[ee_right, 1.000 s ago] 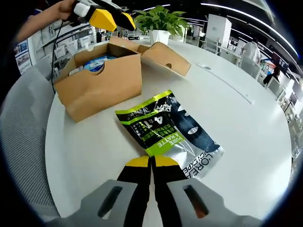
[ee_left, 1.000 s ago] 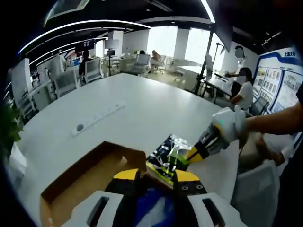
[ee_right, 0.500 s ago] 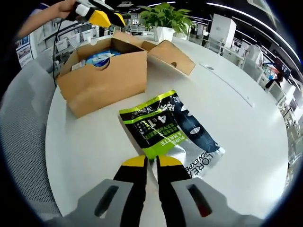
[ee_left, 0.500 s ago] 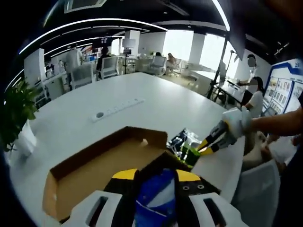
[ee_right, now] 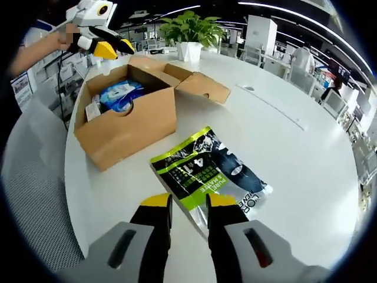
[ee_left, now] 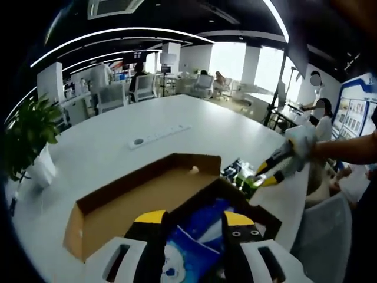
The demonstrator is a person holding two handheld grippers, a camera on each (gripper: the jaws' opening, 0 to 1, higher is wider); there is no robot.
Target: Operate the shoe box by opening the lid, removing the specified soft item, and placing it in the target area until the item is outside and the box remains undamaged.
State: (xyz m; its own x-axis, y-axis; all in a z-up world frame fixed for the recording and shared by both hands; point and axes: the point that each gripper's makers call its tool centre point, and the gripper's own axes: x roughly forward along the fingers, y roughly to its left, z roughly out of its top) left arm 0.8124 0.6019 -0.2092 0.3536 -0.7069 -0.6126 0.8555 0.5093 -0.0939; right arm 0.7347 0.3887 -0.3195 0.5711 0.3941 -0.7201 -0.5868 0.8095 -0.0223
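Lying flat, the pouch point(ee_right: 207, 174) sits just beyond the parted right tongs point(ee_right: 187, 203).

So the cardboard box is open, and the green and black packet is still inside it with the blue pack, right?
Not quite. The box is open and the blue pack is inside, but the green and black packet lies flat on the white table beside the box, in front of the right tool, whose jaws stand apart. The right gripper view shows this.

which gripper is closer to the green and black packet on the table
Right. The right gripper hangs open just over the near edge of the packet, while the left gripper hovers above the far side of the open shoe box.
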